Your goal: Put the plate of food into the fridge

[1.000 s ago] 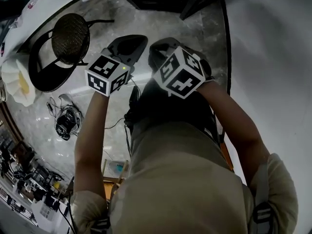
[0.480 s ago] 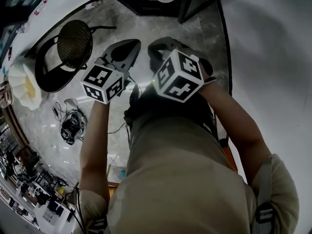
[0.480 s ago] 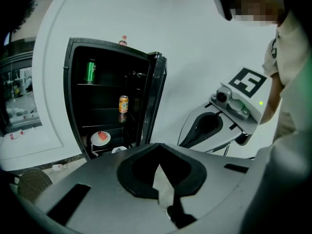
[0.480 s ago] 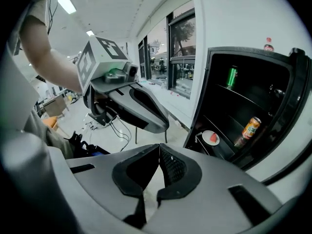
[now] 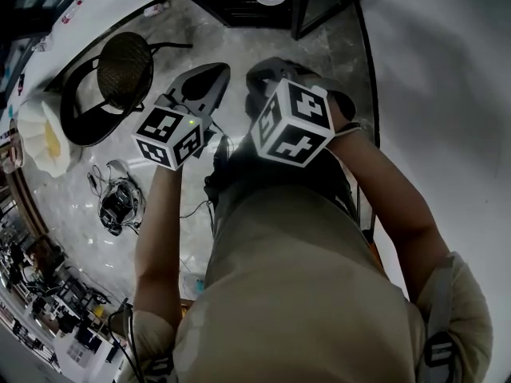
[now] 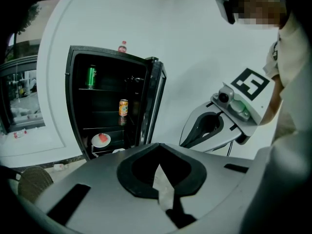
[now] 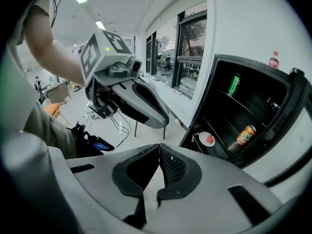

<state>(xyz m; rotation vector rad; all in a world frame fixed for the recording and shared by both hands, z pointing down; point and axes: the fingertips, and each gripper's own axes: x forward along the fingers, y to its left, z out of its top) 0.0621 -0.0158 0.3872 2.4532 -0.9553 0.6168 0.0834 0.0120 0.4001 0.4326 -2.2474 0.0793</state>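
The white plate of food (image 6: 101, 140) with a red piece on it sits on a low shelf inside the open black fridge (image 6: 78, 96); the right gripper view shows the plate (image 7: 206, 139) there too. My left gripper (image 6: 159, 159) and my right gripper (image 7: 159, 147) are both shut with nothing between their jaws. In the head view the left gripper (image 5: 214, 70) and the right gripper (image 5: 265, 74) hang side by side in the air, short of the fridge (image 5: 239, 6). Each gripper appears in the other's view: right gripper (image 6: 182, 144), left gripper (image 7: 165, 123).
A green can (image 6: 90, 76) and an orange can (image 6: 123, 107) stand on upper shelves. A red-capped bottle (image 6: 122, 47) stands on the fridge top. The fridge door (image 6: 155, 101) stands open at the right. A round chair (image 5: 124, 58) and floor cables (image 5: 118, 202) lie left.
Both grippers have risen a little, still shut and side by side. The head view has shifted, so more of the fridge shows at the top.
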